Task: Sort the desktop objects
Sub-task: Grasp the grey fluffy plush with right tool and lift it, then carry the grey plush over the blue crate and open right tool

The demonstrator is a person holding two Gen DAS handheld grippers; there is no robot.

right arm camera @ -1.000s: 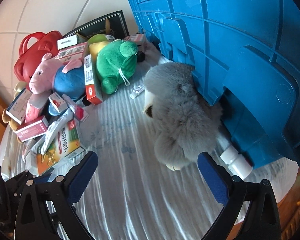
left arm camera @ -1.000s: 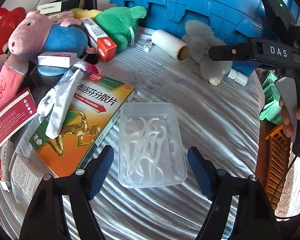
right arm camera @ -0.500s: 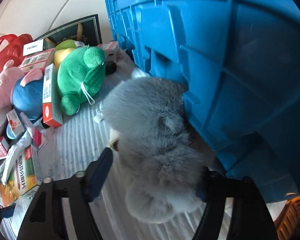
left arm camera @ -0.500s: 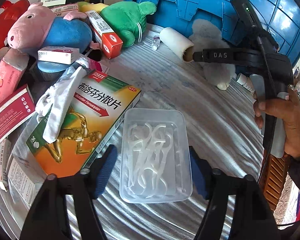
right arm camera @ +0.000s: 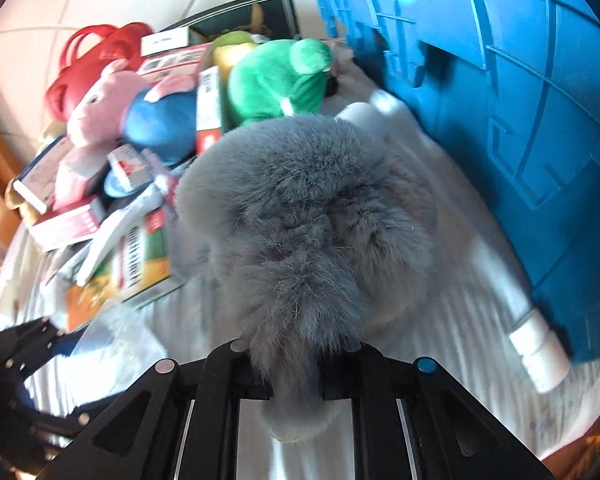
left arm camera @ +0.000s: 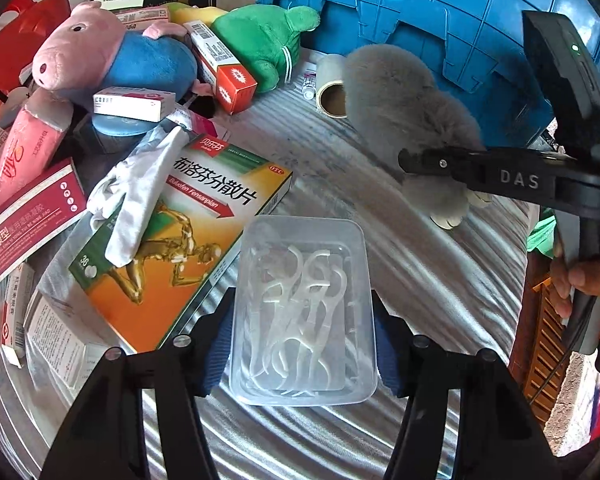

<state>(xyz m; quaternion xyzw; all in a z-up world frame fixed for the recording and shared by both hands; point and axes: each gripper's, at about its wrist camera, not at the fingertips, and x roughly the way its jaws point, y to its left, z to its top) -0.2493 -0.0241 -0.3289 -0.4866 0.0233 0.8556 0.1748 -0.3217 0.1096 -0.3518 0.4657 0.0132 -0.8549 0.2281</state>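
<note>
left claw (left arm camera: 302, 344) was clamped on the clear rectangular plastic box of white floss picks (left arm camera: 302, 312), one blue-padded finger pressed against each long side. the box sat low on the silvery striped cloth covering the worktop (left arm camera: 420, 272); whether it touched the cloth or was slightly raised could not be told. its left edge lay just beside the large orange-and-green medicine carton with chinese lettering (left arm camera: 172, 240), across which a crumpled white glove (left arm camera: 140, 188) was draped.

right claw (right arm camera: 294, 372) was clenched on the lower end of the fluffy grey plush toy (right arm camera: 308, 216), fur bunched between the black fingers. in the left wrist view the same toy (left arm camera: 404, 120) was seen in front of the big blue ribbed plastic crate (left arm camera: 440, 12), with the right claw (left arm camera: 410, 160) gripping it from the right side. a white cardboard-core roll (left arm camera: 332, 88) lay just beside the toy, and a white cylindrical bottle (right arm camera: 536, 348) lay at the foot of the crate.

further back, piled together: pink pig plush in a blue shirt (left arm camera: 112, 56), green plush toy (left arm camera: 260, 40), red-and-white slim carton (left arm camera: 220, 64), red plastic bag (right arm camera: 92, 56), several small pink and white medicine boxes (left arm camera: 32, 216).
</note>
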